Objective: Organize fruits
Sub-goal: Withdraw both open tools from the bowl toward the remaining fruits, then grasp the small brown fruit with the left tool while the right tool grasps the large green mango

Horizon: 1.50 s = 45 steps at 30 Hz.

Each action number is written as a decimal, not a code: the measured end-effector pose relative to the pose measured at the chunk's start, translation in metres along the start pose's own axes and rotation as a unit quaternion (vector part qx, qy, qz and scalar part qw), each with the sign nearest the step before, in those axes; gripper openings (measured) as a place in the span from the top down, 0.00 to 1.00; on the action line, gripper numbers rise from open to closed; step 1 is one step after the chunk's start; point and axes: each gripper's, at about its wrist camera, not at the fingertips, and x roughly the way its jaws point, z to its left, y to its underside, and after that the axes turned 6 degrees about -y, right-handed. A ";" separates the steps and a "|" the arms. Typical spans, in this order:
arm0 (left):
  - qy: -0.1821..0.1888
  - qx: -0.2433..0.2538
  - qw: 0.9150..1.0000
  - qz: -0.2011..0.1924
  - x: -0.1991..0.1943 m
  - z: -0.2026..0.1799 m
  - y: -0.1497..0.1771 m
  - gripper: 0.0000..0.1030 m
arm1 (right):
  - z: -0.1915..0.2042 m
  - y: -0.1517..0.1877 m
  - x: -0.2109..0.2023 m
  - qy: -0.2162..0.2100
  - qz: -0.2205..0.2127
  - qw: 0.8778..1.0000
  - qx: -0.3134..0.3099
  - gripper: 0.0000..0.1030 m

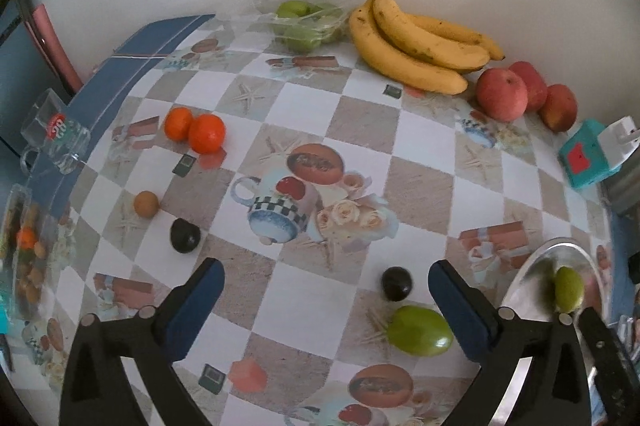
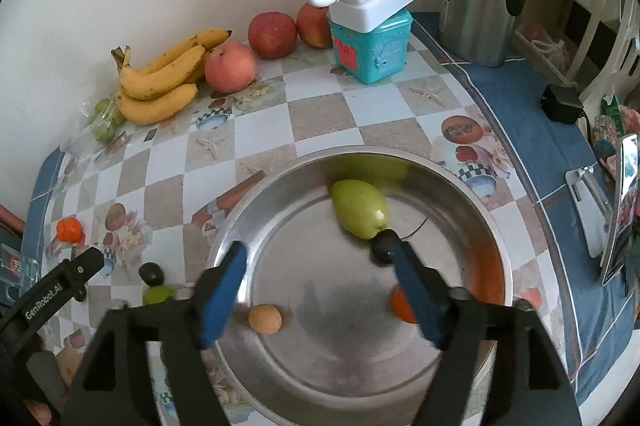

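The right gripper (image 2: 316, 266) stood wide and empty over the metal bowl (image 2: 472, 194), the collecting point, where a green fruit (image 2: 360, 208) lay. The left gripper (image 1: 326, 280), also wide and empty, hovered beside loose table fruit, a dark plum (image 1: 396, 283).

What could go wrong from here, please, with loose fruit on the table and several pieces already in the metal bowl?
1. The green fruit in the metal bowl looks blurred, so it may be rolling and could knock the small dark fruit beside the right tongs.
2. The left tongs stand open with the green fruit and dark fruit close together between them; closing might pinch one and push the other away.
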 end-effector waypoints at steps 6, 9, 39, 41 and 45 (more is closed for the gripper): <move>-0.011 0.006 1.000 0.000 0.001 0.003 0.001 0.00 | 0.001 0.001 0.002 0.011 -0.005 1.000 -0.016 0.10; -0.015 0.015 1.000 -0.004 -0.001 0.004 0.001 0.00 | 0.001 0.001 0.003 0.011 -0.005 1.000 -0.017 0.10; -0.057 0.109 0.992 -0.026 -0.004 0.028 -0.001 0.00 | 0.026 0.010 0.018 -0.029 0.033 0.998 -0.047 0.10; -0.062 0.100 0.993 -0.024 -0.002 0.038 -0.003 0.00 | 0.036 0.011 0.018 -0.040 0.032 0.997 -0.061 0.10; -0.077 0.092 0.993 -0.021 0.002 0.050 -0.005 0.00 | 0.060 0.015 0.019 -0.060 0.030 0.993 -0.094 0.10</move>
